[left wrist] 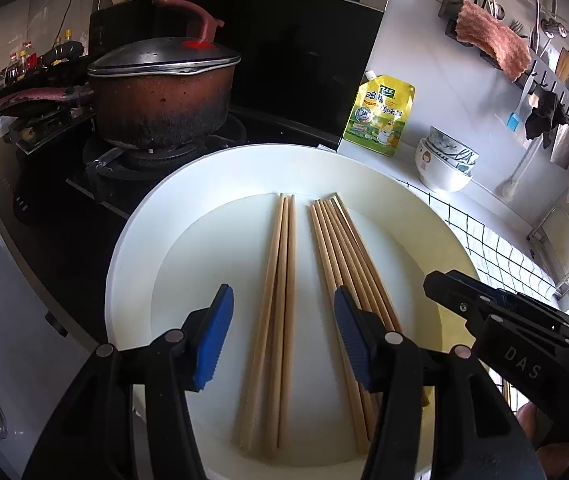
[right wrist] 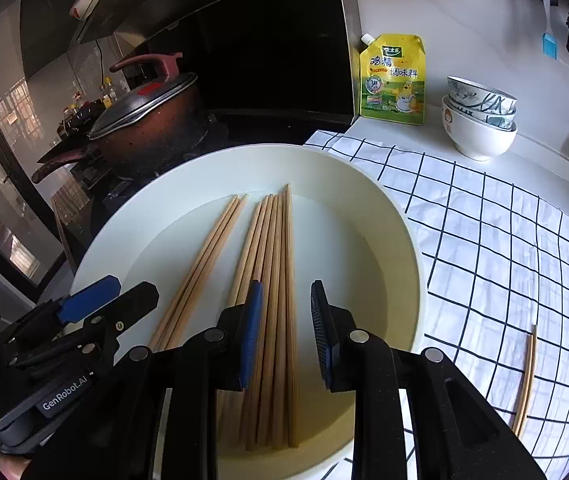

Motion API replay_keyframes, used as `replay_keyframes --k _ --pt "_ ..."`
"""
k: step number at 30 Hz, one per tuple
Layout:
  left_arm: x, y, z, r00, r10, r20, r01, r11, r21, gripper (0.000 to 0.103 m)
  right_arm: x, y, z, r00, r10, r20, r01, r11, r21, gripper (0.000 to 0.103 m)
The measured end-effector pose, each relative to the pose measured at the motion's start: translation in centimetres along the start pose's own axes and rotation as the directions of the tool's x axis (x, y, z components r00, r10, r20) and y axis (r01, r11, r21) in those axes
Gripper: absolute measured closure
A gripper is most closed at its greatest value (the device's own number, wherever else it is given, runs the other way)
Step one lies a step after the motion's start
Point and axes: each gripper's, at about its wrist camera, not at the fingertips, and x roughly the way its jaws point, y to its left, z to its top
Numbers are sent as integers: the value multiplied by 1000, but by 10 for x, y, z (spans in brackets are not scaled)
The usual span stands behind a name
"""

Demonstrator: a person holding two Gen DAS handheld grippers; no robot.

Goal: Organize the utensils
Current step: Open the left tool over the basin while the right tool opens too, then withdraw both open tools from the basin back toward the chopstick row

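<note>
A white round basin (left wrist: 144, 240) (right wrist: 384, 184) holds wooden chopsticks in two bundles. The small bundle (left wrist: 280, 280) (right wrist: 204, 252) lies between the fingers of my left gripper (left wrist: 282, 320), which is open; its blue pads stand clear of the sticks. The larger bundle (left wrist: 340, 248) (right wrist: 272, 248) runs under my right gripper (right wrist: 286, 312). That gripper is open too, with some of the sticks between its pads and a gap on the right side. The right wrist view shows the left gripper (right wrist: 120, 300) at the lower left. A loose chopstick pair (right wrist: 526, 380) lies on the checked cloth.
A scorched red pot (left wrist: 164, 100) with a lid sits on the stove behind the basin. A yellow seasoning pouch (left wrist: 380, 116), stacked bowls (left wrist: 444, 164) and a wall rack (left wrist: 524, 60) of utensils stand to the right. The checked cloth (right wrist: 504, 260) covers the counter.
</note>
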Motion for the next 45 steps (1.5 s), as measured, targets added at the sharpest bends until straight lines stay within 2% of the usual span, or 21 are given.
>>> replay_keyframes --k 4,6,16,25,35,45 --pt "-7 -2 -3 1000 -1 6 1 1000 -3 45 -10 -2 -2 1000 3 16 -3 1000 3 78" --pt "-11 -5 -4 1000 -1 14 1 1000 -5 37 -18 -4 -5 1000 3 27 -3 1000 6 74" --pt "-27 -32 -21 999 -36 15 35 999 29 35 -55 -33 -28 997 -39 61 37 999 35 70" --pt "-42 -76 -41 995 -100 12 98 991 94 27 -96 -86 -60 988 -129 86 119 986 115 64" --pt "-53 -120 -66 988 -154 -6 153 977 149 25 -112 -145 -111 971 -239 21 231 954 189 60" --pt "-56 -144 -93 983 -179 -37 183 966 184 25 -94 -159 -146 955 -294 -45 297 941 161 58"
